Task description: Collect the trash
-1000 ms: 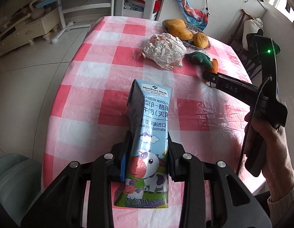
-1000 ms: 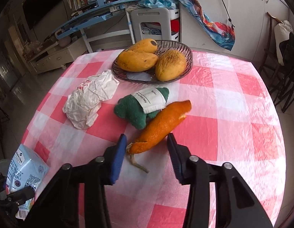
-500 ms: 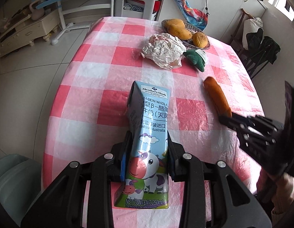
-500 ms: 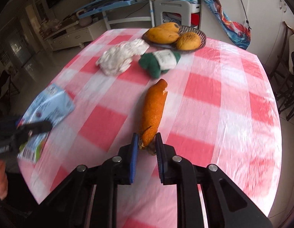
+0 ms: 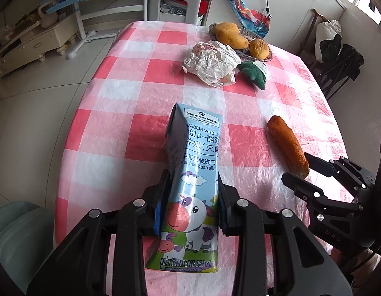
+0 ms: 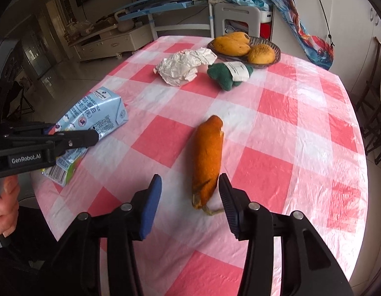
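My left gripper (image 5: 193, 194) is shut on a blue milk carton (image 5: 194, 180) and holds it over the near edge of the table; the carton also shows in the right wrist view (image 6: 91, 128). My right gripper (image 6: 190, 192) is open. A long orange peel (image 6: 207, 157) lies on the cloth with its near end between the open fingers, close to the right one. The peel also shows in the left wrist view (image 5: 287, 145). A crumpled white paper (image 6: 185, 66) lies farther back.
The table has a pink and white checked cloth (image 6: 276, 128). A green plush item with a paper label (image 6: 229, 74) lies beside the paper. A dark basket (image 6: 271, 59) of mangoes stands at the far edge. A pale bin (image 5: 15, 231) stands at the lower left.
My right gripper dragged the orange peel toward the near edge, then opened and let it go on the cloth. My left gripper kept hold of the carton.
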Motion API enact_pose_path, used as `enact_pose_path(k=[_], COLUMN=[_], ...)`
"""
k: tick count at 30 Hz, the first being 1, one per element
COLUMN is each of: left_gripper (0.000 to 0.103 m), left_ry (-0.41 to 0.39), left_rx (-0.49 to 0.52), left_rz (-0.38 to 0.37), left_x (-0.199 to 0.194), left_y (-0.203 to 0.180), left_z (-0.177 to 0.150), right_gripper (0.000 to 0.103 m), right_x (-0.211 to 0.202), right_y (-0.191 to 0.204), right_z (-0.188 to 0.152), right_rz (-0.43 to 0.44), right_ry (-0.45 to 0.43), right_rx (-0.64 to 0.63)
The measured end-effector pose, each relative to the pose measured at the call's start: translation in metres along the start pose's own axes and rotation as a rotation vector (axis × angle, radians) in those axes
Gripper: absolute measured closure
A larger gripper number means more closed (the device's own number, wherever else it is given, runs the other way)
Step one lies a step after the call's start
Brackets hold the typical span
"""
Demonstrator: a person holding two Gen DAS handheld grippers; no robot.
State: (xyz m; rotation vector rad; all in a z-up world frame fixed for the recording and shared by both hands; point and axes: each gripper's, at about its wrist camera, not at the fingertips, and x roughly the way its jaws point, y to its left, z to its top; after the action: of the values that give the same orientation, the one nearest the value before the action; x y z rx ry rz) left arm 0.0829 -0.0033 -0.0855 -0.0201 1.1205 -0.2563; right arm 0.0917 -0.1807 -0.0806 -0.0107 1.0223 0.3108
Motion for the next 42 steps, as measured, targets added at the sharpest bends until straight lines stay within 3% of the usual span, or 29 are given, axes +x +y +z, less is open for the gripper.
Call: enact_pose_path(k=[6,11,16,27,28,31,32,42], left_gripper=[0.069,0.067,0.067,0.067,0.067,0.067,0.067,0.067], left_ry=[0.004,0.012,0.007,-0.01,-0.011,-0.014,-0.016,-0.029], left_rx=[-0.002,0.001,0.02,0.08,0.083,0.086,0.087,0.1], left_rz=[0.009,0.022,0.039,0.042,0.041,0.038,0.037,0.036], left_x=[0.002,0.005,0.006,0.005,0.005,0.003,0.003,0.0], left_y=[0.002,0.003,0.0,-0.016,-0.017,-0.018,-0.018,-0.021], left_z=[0.001,0.0,0.0,-0.002,-0.002,-0.002,-0.002,-0.003], right_gripper=[0.056,0.077,0.083,0.083,0.082,0.062,0.06,0.06], right_x=[0.004,0.006,-0.001,0.002,0.002,0.0,-0.002,0.001], right_y=[0.0,0.002,0.007,0.012,0.012,0.013,0.014,0.018], right_z=[0.003,0.0,-0.001,-0.004,-0.005,-0.004,-0.004,-0.003], right_rz=[-0.024,-0.035,-0.034,-0.048,-0.052,-0.06,-0.059,-0.052], right_ry=[-0.01,0.008,-0.017,-0.009,-0.011,-0.032,-0.04,-0.048], right_rx=[-0.006,-0.034,-0.061,-0.11,-0.111,-0.112,-0.115,-0.126])
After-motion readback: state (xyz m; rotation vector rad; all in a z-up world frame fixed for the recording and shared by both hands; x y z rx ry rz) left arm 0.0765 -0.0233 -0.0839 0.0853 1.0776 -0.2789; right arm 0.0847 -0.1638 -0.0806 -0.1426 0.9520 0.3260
